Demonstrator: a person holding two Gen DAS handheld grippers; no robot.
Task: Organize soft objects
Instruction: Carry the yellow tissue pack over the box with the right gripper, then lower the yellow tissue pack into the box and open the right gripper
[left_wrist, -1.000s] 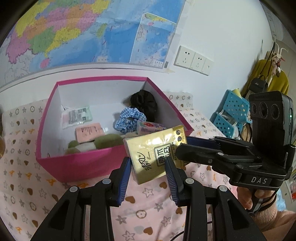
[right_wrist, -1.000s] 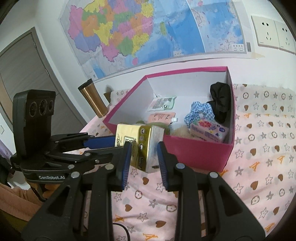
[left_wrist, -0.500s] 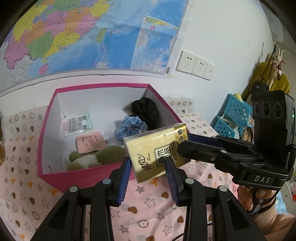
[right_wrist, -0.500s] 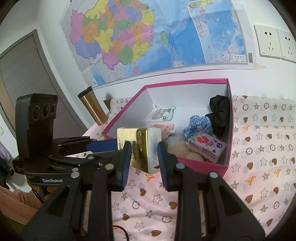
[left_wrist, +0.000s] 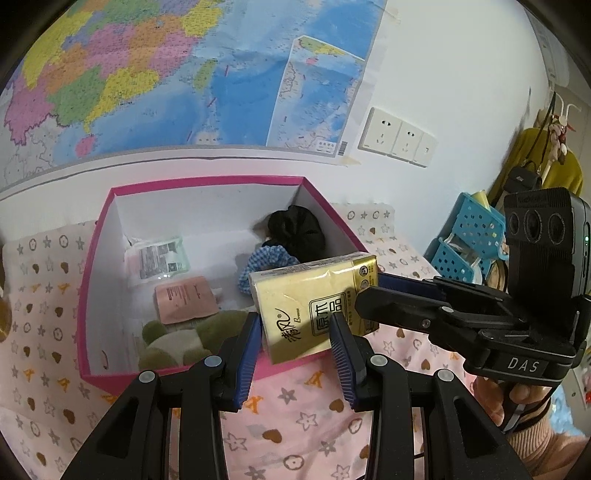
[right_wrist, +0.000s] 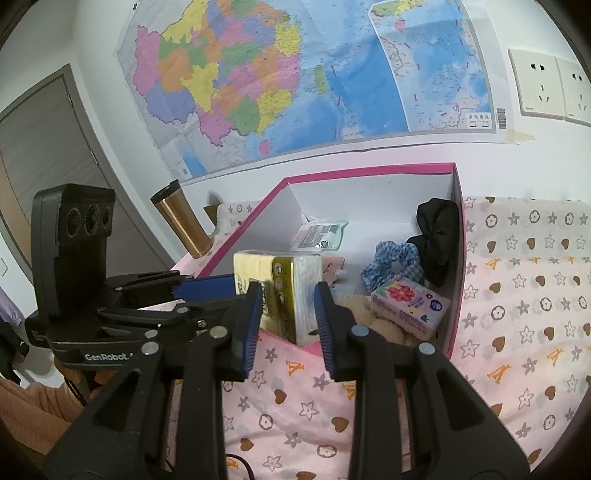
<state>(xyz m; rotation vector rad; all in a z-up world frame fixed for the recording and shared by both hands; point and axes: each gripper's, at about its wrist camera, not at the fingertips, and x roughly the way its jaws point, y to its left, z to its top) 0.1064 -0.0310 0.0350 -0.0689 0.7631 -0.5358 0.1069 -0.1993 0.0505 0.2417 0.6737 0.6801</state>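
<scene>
Pink patterned cloth (left_wrist: 303, 424) lies under the pink box (left_wrist: 107, 376), over whose near rim both the left tool (left_wrist: 297, 352) and right tool (right_wrist: 286, 321) clamp one yellow tissue pack (left_wrist: 314, 299) printed "原木".

The yellow foil tissue pack (left_wrist: 314, 299) hides part of the blue gingham scrunchie (left_wrist: 264, 258) and the green-and-cream plush toy (left_wrist: 173, 339).

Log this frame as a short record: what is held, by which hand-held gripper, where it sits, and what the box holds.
held item: gold tissue pack
held by: left hand-held gripper and right hand-held gripper, each clamping one end
position: above the pink box near wall
box contents: black scrunchie, blue gingham scrunchie, floral tissue pack, two sachets, green plush
surface: pink patterned cloth
</scene>
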